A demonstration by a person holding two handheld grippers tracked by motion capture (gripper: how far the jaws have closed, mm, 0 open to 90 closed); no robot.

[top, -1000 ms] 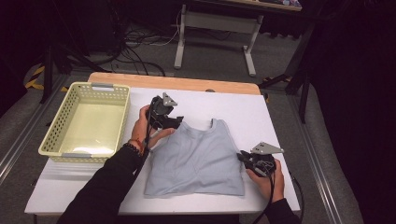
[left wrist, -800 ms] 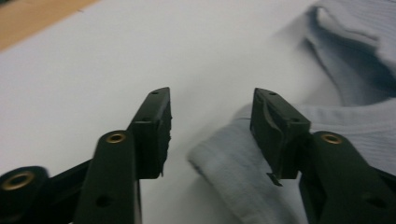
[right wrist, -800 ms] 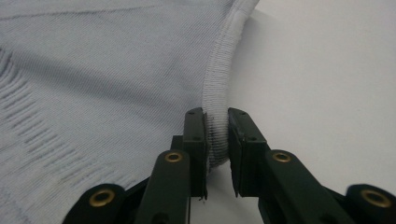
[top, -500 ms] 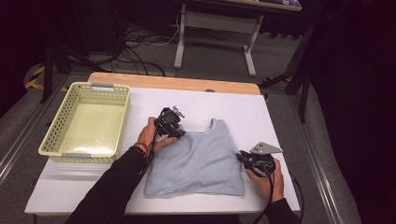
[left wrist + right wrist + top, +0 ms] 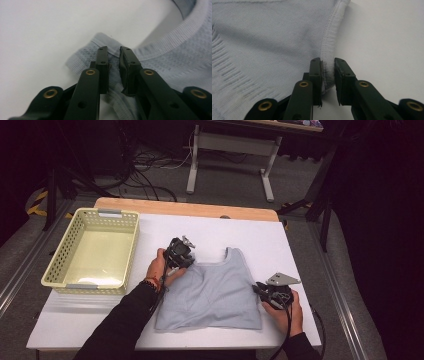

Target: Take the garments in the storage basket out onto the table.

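Observation:
A light grey sleeveless top point(image 5: 215, 295) lies flat on the white table point(image 5: 250, 232), neck opening to the far side. My left gripper point(image 5: 189, 262) is at its far-left shoulder strap. In the left gripper view the jaws point(image 5: 113, 53) are closed on the strap's mesh cloth point(image 5: 175, 57). My right gripper point(image 5: 258, 288) sits at the top's right edge. In the right gripper view its jaws point(image 5: 327, 62) pinch the ribbed armhole edge of the top point(image 5: 274, 37).
A pale yellow plastic basket point(image 5: 132, 250) with nothing in it stands at the table's left side. A wooden strip point(image 5: 190, 207) runs along the table's far edge. White tabletop lies bare beyond the top and to its right.
My left gripper has moved nearer to the person and slightly right, drawing the shoulder strap with it. The right gripper has stayed put.

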